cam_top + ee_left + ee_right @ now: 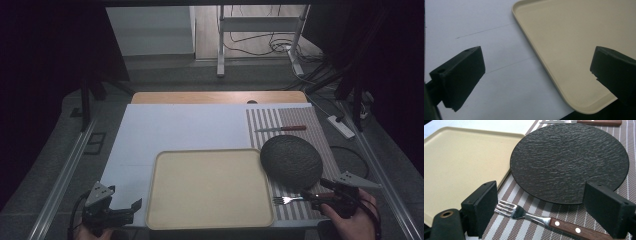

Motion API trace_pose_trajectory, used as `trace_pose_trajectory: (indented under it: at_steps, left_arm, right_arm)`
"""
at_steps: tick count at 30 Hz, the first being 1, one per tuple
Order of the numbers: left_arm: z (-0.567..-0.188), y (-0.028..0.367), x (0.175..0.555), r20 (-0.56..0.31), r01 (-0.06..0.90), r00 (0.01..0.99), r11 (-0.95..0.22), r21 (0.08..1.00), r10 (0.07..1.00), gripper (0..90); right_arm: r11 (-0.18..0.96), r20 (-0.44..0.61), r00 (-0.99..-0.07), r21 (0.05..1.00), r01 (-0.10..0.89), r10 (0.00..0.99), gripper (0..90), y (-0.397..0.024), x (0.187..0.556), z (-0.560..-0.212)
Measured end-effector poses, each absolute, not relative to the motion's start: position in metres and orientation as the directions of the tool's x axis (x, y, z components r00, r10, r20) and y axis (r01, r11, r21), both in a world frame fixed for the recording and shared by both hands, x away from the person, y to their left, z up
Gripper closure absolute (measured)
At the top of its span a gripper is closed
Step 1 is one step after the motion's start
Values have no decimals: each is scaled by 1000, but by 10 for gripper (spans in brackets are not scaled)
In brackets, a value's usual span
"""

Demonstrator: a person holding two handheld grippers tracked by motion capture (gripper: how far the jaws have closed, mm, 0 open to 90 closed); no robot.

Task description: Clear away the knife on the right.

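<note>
A beige tray (210, 190) lies bare at the table's near middle. Right of it, a dark textured plate (291, 160) rests on a brown striped placemat (290, 117). A fork with a wooden handle (287, 200) lies on the mat in front of the plate, tines toward the tray. My right gripper (312, 192) is open and low over the fork (524, 213), whose handle lies between the jaws of the right gripper (540, 195) with no pad touching it. The left gripper (131, 209) is open beside the tray's near left corner. Nothing is between the jaws of the left gripper (536, 62).
A knife with a wooden handle (281, 128) lies across the mat behind the plate. A white sheet (175, 130) covers the table left of and behind the tray. Metal rails run along both table sides, and a power strip (341, 126) lies on the floor at the right.
</note>
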State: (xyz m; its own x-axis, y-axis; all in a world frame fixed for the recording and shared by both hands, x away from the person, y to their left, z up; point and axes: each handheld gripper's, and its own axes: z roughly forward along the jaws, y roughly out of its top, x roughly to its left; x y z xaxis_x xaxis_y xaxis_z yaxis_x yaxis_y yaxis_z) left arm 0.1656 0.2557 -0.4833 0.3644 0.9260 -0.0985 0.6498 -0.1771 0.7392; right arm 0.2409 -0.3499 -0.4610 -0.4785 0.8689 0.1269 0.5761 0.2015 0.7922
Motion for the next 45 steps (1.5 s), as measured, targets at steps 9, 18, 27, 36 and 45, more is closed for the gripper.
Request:
trace_pose_trajectory:
  at_steps: [9,18,27,36,45]
  left_arm:
    - [-483,257,164,-96,642,362,-173,747,927,0]
    - [-483,255,161,-75,622,370,-187,760,926,15]
    - [-484,256,161,-83,625,360,-175,761,929,24]
    - [-484,254,162,-69,626,367,-191,756,928,28]
    - [-484,254,163,-75,637,361,-187,748,930,37]
  right_arm:
    - [205,121,-475,790,577,872,131,-349,241,-461]
    - [219,111,-482,788,575,869,135,-348,241,-461]
    - [220,111,-481,786,578,870,134,-347,241,-461]
    - [249,113,-510,770,587,853,102,-345,244,-461]
    - [271,92,-526,775,571,846,97,-341,248,-455]
